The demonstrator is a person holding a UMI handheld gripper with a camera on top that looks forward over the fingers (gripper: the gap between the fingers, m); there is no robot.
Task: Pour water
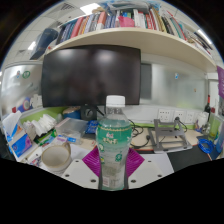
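Observation:
A clear plastic water bottle (114, 145) with a white cap and a green label stands upright between my gripper's (113, 166) two fingers. The magenta pads (93, 161) press on both sides of the bottle's lower body. The bottle appears lifted above the white desk (70, 170). A white bowl (56, 154) sits on the desk to the left of the fingers.
A dark monitor (90, 75) stands behind the bottle under a shelf of books (120, 20). Desk clutter lies around: boxes and papers at left (30, 135), tools and a blue bin at right (205, 145).

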